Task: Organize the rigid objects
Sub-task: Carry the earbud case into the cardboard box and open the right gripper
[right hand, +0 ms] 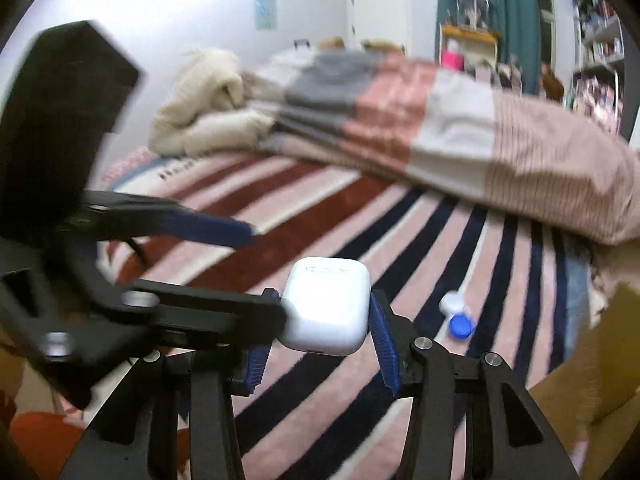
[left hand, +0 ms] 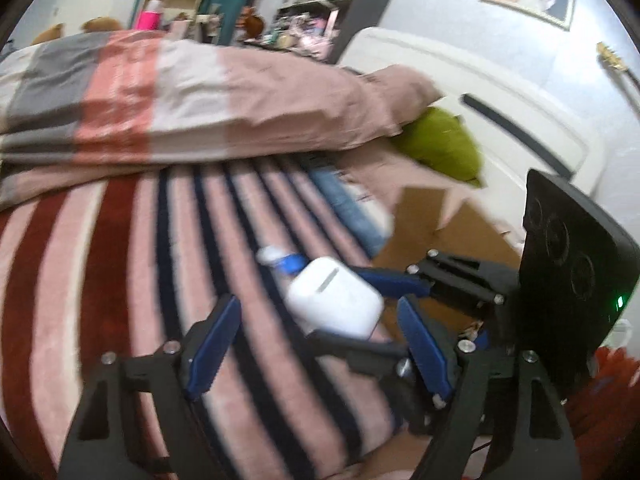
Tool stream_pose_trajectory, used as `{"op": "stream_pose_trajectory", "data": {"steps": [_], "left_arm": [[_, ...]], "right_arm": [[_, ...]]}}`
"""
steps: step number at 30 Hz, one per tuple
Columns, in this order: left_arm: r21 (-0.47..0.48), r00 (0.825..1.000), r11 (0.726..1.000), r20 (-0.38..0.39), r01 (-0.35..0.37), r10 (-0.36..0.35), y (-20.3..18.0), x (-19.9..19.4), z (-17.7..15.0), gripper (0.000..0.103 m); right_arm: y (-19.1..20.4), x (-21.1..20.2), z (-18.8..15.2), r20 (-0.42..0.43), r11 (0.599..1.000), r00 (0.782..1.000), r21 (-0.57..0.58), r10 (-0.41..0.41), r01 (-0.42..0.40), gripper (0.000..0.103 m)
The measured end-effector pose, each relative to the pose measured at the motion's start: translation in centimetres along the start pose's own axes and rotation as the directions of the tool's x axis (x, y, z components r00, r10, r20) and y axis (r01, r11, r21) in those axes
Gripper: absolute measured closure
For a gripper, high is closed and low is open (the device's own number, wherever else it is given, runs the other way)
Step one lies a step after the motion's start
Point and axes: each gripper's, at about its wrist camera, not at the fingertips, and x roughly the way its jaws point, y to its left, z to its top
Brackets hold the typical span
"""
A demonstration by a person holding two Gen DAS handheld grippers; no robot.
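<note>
A white earbud case (right hand: 326, 306) is held between the blue pads of my right gripper (right hand: 320, 330), above the striped bedcover. The same case shows in the left wrist view (left hand: 334, 296), gripped by the right gripper (left hand: 360, 312) that reaches in from the right. My left gripper (left hand: 316, 344) is open and empty, its fingers on either side of the case and just below it. A small blue and white contact lens case (right hand: 458, 316) lies on the cover to the right; it also shows in the left wrist view (left hand: 280, 260), just beyond the earbud case.
A folded pink, grey and white duvet (left hand: 200, 96) lies across the far side of the bed. A green pillow (left hand: 444, 144) and a brown cardboard box (left hand: 440, 232) are at the right. A cream blanket (right hand: 208, 112) sits at the far left.
</note>
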Motion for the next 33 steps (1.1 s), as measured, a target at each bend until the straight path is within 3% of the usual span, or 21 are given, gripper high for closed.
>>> {"op": "stream_pose_trajectory", "data": {"steps": [2,4,6,15,24,26,27,28,29,33], "left_arm": [[0.023,0.999,0.999,-0.002,0.043,-0.043,-2.0,0.8,1.2,0.034],[0.047,0.998,0.997,-0.02,0.066,-0.066,-3.9,2.0,2.3,0.049],[0.071,0.996,0.994,-0.034,0.084,-0.082,-5.8,3.3,3.2,0.053],[0.16,0.984,0.979,-0.142,0.129,-0.107,-12.7,10.3,5.5,0.053],[0.194,0.962,0.966,-0.241,0.174,-0.125,-16.4,15.5,6.0,0.053],[0.2,0.963,0.965,-0.244,0.168,-0.117,-16.6,15.7,6.0,0.047],[0.206,0.965,0.965,-0.24,0.16,-0.109,-16.6,15.6,6.0,0.033],[0.217,0.972,0.967,-0.221,0.135,-0.086,-16.6,15.2,6.1,0.026],[0.227,0.976,0.966,-0.207,0.121,-0.074,-16.6,14.7,6.2,0.025],[0.234,0.987,0.97,-0.161,0.07,-0.032,-15.7,13.0,6.6,0.021]], "right_arm": [[-0.2,-2.5,0.2,0.039,1.0,0.999,-0.011,-0.006,0.007,0.062],[-0.7,-4.0,0.2,0.066,1.0,0.997,-0.013,-0.025,0.026,0.062],[-1.9,-5.8,-0.1,0.088,0.999,0.995,-0.005,-0.051,0.052,0.062],[-8.7,-9.8,-2.7,0.068,0.986,0.986,0.087,-0.15,0.144,0.062],[-14.1,-11.5,-5.2,-0.049,0.958,0.971,0.158,-0.234,0.239,0.061],[-14.5,-11.5,-5.6,-0.078,0.95,0.963,0.158,-0.259,0.268,0.059],[-14.7,-11.4,-5.7,-0.091,0.946,0.958,0.155,-0.273,0.284,0.055],[-14.8,-11.5,-5.8,-0.093,0.943,0.954,0.154,-0.285,0.296,0.044],[-14.8,-11.7,-5.9,-0.086,0.941,0.953,0.153,-0.292,0.302,0.036],[-14.7,-12.1,-5.9,-0.079,0.941,0.953,0.157,-0.292,0.301,0.036]]}}
